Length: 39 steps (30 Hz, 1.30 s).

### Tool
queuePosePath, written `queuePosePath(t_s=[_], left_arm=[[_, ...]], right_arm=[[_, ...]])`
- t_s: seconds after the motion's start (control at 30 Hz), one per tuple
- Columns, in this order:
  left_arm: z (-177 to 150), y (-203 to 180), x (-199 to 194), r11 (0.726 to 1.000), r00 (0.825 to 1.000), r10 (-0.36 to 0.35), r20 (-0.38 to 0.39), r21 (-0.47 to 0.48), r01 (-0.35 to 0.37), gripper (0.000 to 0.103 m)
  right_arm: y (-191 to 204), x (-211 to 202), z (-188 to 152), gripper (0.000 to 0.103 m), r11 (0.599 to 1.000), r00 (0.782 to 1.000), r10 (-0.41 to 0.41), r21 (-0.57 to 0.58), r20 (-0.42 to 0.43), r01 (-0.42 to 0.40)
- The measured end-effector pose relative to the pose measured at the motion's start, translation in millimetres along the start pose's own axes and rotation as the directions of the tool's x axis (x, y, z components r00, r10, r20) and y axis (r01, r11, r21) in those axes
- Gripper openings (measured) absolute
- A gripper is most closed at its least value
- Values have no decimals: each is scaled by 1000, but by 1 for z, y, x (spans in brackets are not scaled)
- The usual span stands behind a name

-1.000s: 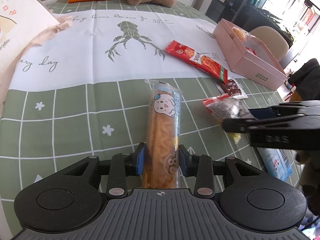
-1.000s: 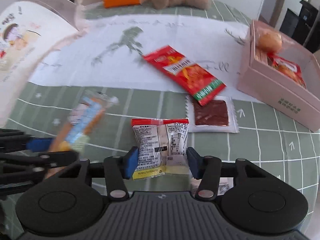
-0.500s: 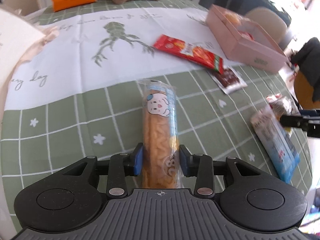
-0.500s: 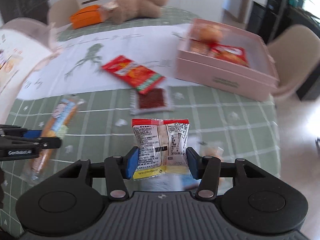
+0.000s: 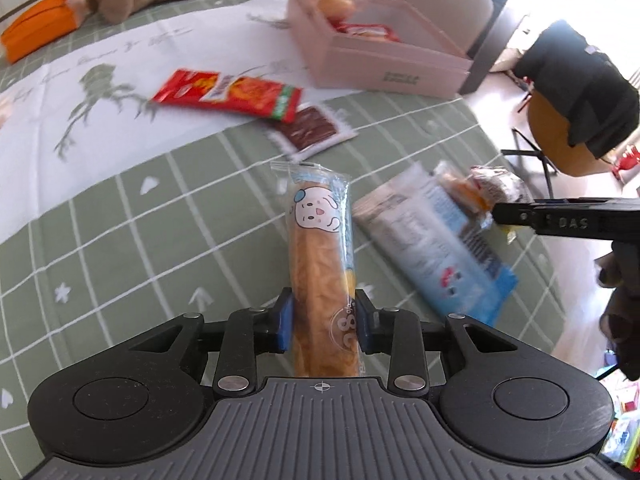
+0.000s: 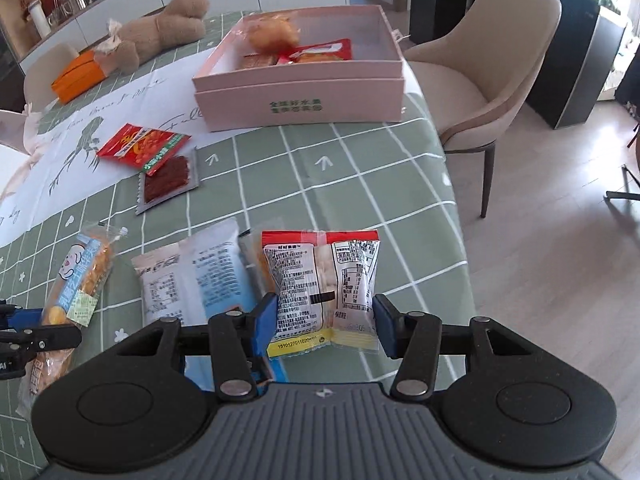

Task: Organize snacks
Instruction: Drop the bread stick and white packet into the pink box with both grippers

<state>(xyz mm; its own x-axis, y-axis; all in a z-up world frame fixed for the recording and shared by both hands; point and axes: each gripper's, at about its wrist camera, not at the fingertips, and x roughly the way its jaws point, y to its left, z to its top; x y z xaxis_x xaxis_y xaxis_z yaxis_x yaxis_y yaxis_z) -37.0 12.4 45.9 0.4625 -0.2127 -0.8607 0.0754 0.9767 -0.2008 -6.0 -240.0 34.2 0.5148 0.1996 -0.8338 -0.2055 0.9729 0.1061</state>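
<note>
My left gripper is shut on a long bread stick packet with a cartoon face, its jaws still closing on it. My right gripper is shut on a small red-topped snack packet, held above the table. In the right wrist view the bread stick packet and the left gripper's fingertips show at the far left. The pink box holding several snacks stands ahead near the table's far right edge. A white and blue packet lies on the cloth below the grippers.
A red snack packet and a clear packet of dark red strips lie left of the box. A plush toy and an orange pouch sit at the far side. A beige chair stands past the table edge.
Both grippers have swung rightward with their packets. The pink box has come nearer and more central in the right wrist view; the white and blue packet now lies close below.
</note>
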Motion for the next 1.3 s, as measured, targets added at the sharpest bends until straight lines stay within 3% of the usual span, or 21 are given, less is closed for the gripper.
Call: queuePosePath(t_s=[0.13, 0.23, 0.43, 0.47, 0.53, 0.57, 0.6, 0.7, 0.77, 0.87, 0.97, 1.03, 1.1, 1.23, 1.3], left_arm=[[34, -13, -18, 999, 995, -42, 88, -12, 43, 35], [87, -28, -47, 995, 968, -104, 228, 26, 101, 35], [215, -59, -67, 983, 922, -169, 347, 132, 130, 35], [239, -62, -61, 981, 924, -181, 338, 133, 144, 36], [280, -63, -33, 981, 949, -187, 255, 105, 165, 37], [293, -63, -14, 983, 962, -175, 209, 90, 159, 37], [299, -60, 3, 987, 972, -152, 177, 78, 140, 36], [283, -46, 33, 994, 984, -105, 144, 43, 99, 36], [258, -27, 44, 994, 987, -109, 120, -7, 111, 36], [218, 0, 52, 996, 995, -28, 93, -87, 36, 36], [176, 25, 55, 985, 997, 44, 64, -168, -33, 36], [147, 31, 55, 976, 998, 47, 40, -213, -37, 36], [111, 25, 50, 973, 1000, -1, 9, -232, 3, 36], [59, 13, 46, 967, 996, -75, -48, -246, 61, 36], [40, 11, 38, 967, 995, -89, -54, -243, 74, 36]], right_arm=[[-10, -10, 4, 50, 999, 999, 29, 26, 23, -30], [-18, -29, 20, 50, 998, 995, 60, 33, 83, -62], [-22, -72, 107, 50, 992, 950, 127, -37, 285, -121], [-21, -74, 128, 51, 990, 938, 141, -46, 317, -134], [-20, -69, 161, 55, 989, 920, 146, -42, 364, -140], [-20, -62, 176, 72, 989, 919, 145, -35, 368, -142], [-21, -51, 188, 80, 990, 928, 141, -33, 345, -138], [-30, -19, 190, 83, 995, 960, 95, -2, 265, -98], [-40, -8, 169, 83, 994, 969, 105, -7, 222, -106], [-49, 9, 135, 83, 995, 984, 96, -14, 150, -95], [-53, 21, 98, 82, 991, 989, 130, 3, 73, -131], [-52, 23, 69, 81, 983, 984, 179, 37, 24, -179], [-46, 23, 48, 72, 975, 976, 216, 55, -9, -215], [-20, 21, 17, 41, 965, 963, 263, 42, -58, -261], [-6, 23, 11, 34, 953, 949, 303, 49, -89, -300]])
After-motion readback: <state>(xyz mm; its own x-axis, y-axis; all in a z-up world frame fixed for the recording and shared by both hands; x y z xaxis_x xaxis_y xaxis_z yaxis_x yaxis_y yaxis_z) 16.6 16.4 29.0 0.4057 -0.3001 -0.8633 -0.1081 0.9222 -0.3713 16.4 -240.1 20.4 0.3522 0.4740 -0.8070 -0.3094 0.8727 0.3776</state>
